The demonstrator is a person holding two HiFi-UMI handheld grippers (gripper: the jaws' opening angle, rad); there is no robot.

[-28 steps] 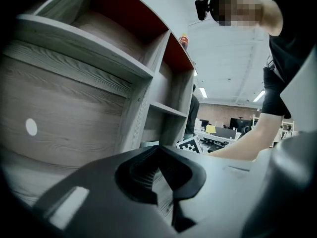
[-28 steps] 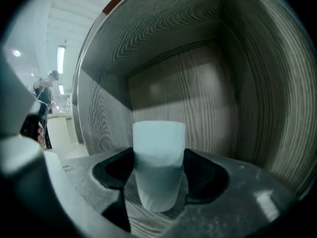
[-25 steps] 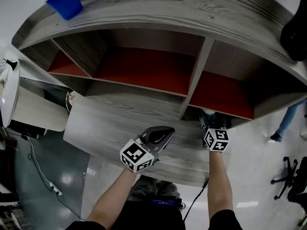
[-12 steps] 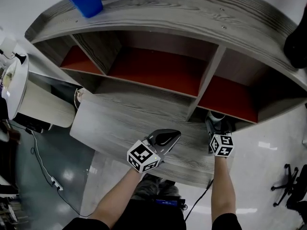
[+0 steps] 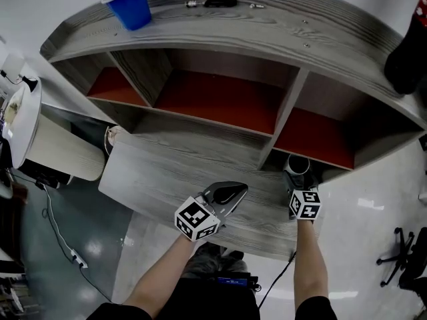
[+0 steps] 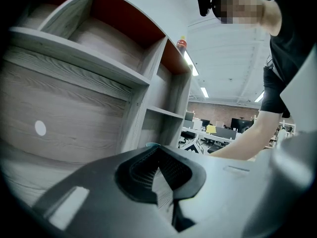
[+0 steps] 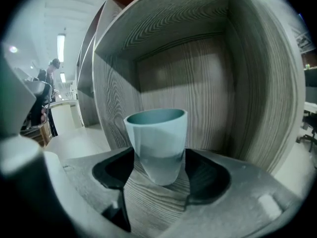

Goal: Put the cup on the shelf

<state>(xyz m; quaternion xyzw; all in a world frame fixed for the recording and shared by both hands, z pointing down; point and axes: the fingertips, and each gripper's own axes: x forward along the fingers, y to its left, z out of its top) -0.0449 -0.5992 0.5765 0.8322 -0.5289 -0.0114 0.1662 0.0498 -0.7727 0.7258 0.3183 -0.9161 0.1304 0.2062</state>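
Pale-blue cup (image 7: pixel 157 143) stands upright on the shelf (image 7: pixel 198 90), our right hand-held gripper (image 7: pixel 159 180) spread around it and our left hand-held gripper (image 6: pixel 161 178) pressed together, empty. We judge it placed; withdrawing calls for a straight pull.

Looks like an open-plan office. Told by desks with monitors (image 6: pixel 239 124) far off at 3 o'clock in the left gripper view, under long ceiling lights (image 6: pixel 204 92) and against a brick wall (image 6: pixel 218 110). Also by a wheeled chair (image 5: pixel 407 262) at 4 o'clock on the glossy pale floor (image 5: pixel 373 199), beside a grey wood-grain shelf unit (image 5: pixel 267 29).
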